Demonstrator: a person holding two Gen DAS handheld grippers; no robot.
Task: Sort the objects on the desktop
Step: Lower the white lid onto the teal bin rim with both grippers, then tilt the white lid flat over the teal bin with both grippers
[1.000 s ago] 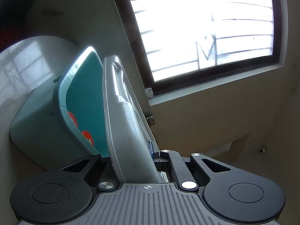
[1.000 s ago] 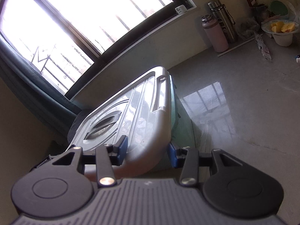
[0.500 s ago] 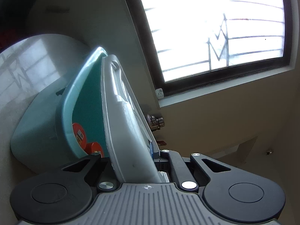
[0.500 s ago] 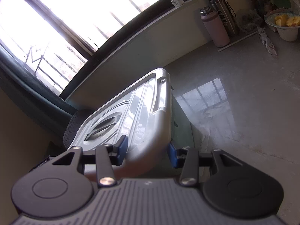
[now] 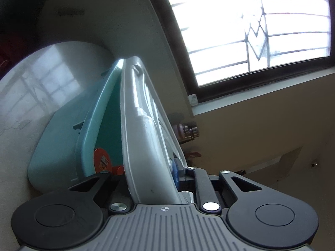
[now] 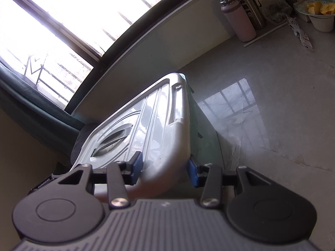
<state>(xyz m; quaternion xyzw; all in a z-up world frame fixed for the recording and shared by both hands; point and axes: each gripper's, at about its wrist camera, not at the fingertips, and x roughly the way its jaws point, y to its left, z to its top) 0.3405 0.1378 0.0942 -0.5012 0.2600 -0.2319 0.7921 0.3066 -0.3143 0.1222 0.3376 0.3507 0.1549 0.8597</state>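
A teal storage box [image 5: 56,146] stands on the pale stone tabletop [image 6: 282,104] under the window. Its grey lid [image 5: 144,138] lies tilted over it, with only a narrow gap at the rim. Orange items [image 5: 101,161] show inside through that gap. The lid's edge runs between the fingers of my left gripper [image 5: 146,173]; its jaws are opening and the blue pad [image 5: 177,171] is coming off the lid. In the right wrist view my right gripper [image 6: 165,170] is shut on the near end of the grey lid [image 6: 150,121], with a blue pad on each side.
At the far right by the wall stand a pink bottle [image 6: 238,18] and a steel flask [image 6: 249,2]. Beside them are a white bowl [image 6: 320,14] with yellow food and a packet [image 6: 301,33]. A wall with a barred window [image 5: 261,27] runs close behind the box.
The lid has come down toward the box and the gap at the rim has narrowed. The left gripper's right finger has shifted outward from the lid. The right gripper keeps its hold.
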